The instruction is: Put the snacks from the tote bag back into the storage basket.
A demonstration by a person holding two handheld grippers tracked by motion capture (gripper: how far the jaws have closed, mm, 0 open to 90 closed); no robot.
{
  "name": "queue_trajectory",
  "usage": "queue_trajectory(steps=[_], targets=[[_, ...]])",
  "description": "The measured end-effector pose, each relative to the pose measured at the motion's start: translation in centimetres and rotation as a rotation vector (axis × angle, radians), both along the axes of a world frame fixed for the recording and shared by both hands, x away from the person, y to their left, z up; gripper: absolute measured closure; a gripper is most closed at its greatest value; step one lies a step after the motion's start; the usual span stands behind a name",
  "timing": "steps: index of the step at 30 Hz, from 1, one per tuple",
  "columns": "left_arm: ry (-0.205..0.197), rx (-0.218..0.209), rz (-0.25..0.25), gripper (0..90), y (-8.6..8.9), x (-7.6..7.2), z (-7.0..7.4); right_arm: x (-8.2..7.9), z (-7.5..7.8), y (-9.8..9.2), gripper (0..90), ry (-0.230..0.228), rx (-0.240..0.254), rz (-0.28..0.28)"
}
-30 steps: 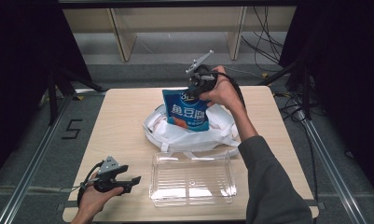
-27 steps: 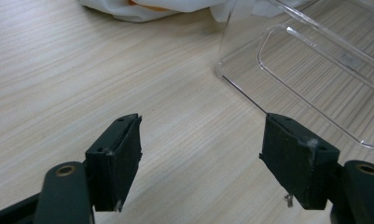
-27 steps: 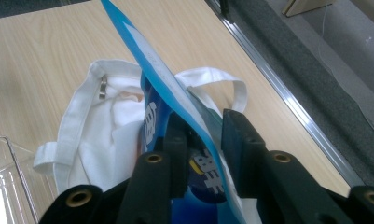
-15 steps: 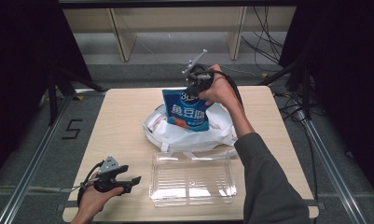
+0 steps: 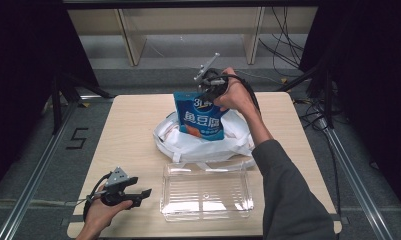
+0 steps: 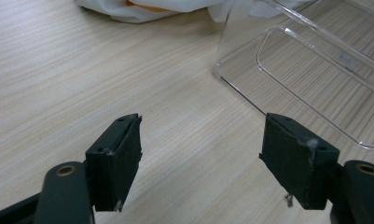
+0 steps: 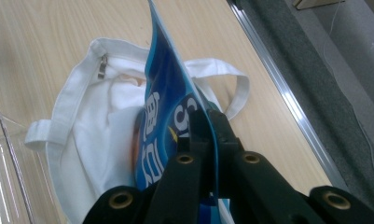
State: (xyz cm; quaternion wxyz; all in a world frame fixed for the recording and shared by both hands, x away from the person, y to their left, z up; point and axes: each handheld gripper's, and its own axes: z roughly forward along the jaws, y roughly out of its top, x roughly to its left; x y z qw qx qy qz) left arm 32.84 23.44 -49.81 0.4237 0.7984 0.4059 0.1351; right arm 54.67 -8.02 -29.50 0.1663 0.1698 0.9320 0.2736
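A blue snack bag [image 5: 200, 117] stands upright out of a white cloth tote bag [image 5: 203, 145] at the table's middle back. My right gripper [image 5: 205, 94] is shut on the snack bag's top edge; its jaws have just been closing on it. In the right gripper view the two pads pinch the thin blue bag [image 7: 163, 102] at the right gripper [image 7: 208, 122], above the tote [image 7: 89, 121]. My left gripper [image 5: 145, 192] rests open near the front left edge. Nothing but bare tabletop lies between the open jaws of the left gripper [image 6: 201, 158].
A clear plastic container [image 5: 164, 192] lies at the front middle, just right of the left gripper; its corner [image 6: 231, 60] is close ahead of the jaws. The tote's loose handles [image 7: 238, 95] trail toward the table's right edge. Cables run over the floor behind.
The right hand has shifted slightly at the top of the blue bag, its jaws now tight on the edge. The left gripper and the container have not moved.
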Motion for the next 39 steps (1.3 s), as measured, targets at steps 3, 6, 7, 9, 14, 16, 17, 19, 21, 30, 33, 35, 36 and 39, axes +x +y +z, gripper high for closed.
queue_trajectory(steps=[3,6,7,9,14,16,17,19,21,30,33,35,36,39], targets=[[0.001,0.006,0.002,28.1,0.1,0.1,0.0,-0.1,0.1,0.2,90.0,-0.005,-0.008,0.003],[-0.001,-0.002,0.001,28.2,0.0,0.0,0.0,-0.1,0.4,0.6,90.0,-0.026,-0.021,0.025],[-0.002,0.006,-0.003,28.2,0.0,0.0,0.0,-0.1,0.4,0.6,90.0,-0.026,-0.021,0.025],[-0.002,-0.002,0.002,28.1,0.0,0.0,0.0,-0.2,0.7,0.6,90.0,-0.029,-0.011,0.026],[-0.007,0.033,-0.012,28.0,0.3,0.1,0.1,-0.5,2.0,0.7,90.0,-0.043,0.0,0.019],[-0.008,0.008,0.003,28.0,0.1,0.0,0.2,-0.7,2.7,0.8,90.0,-0.072,-0.009,0.028],[-0.011,0.026,-0.007,28.0,0.3,0.0,0.2,-0.9,3.1,0.8,90.0,-0.068,-0.011,0.028],[-0.013,0.035,-0.013,27.9,0.4,0.1,0.2,-1.4,4.0,0.8,90.0,-0.074,0.005,0.014],[-0.009,0.041,-0.013,27.9,0.4,0.0,0.3,-1.6,4.9,0.7,90.0,-0.086,0.013,0.026],[-0.016,0.038,-0.014,27.9,0.4,0.0,0.3,-3.4,8.2,0.3,90.0,-0.122,0.02,0.019],[-0.013,-0.005,0.01,27.8,0.2,0.0,0.1,-4.2,9.1,0.0,90.0,-0.132,0.036,0.036],[-0.017,0.013,0.007,27.8,0.3,0.1,0.2,-5.0,9.7,-0.1,90.0,-0.167,0.042,0.027],[-0.016,0.034,-0.004,27.8,0.5,0.1,0.3,-5.2,9.8,-0.2,90.0,-0.163,0.038,0.032],[-0.003,0.01,0.024,27.8,0.4,0.1,0.2,-6.3,10.3,-0.2,90.0,-0.15,0.042,0.04]])
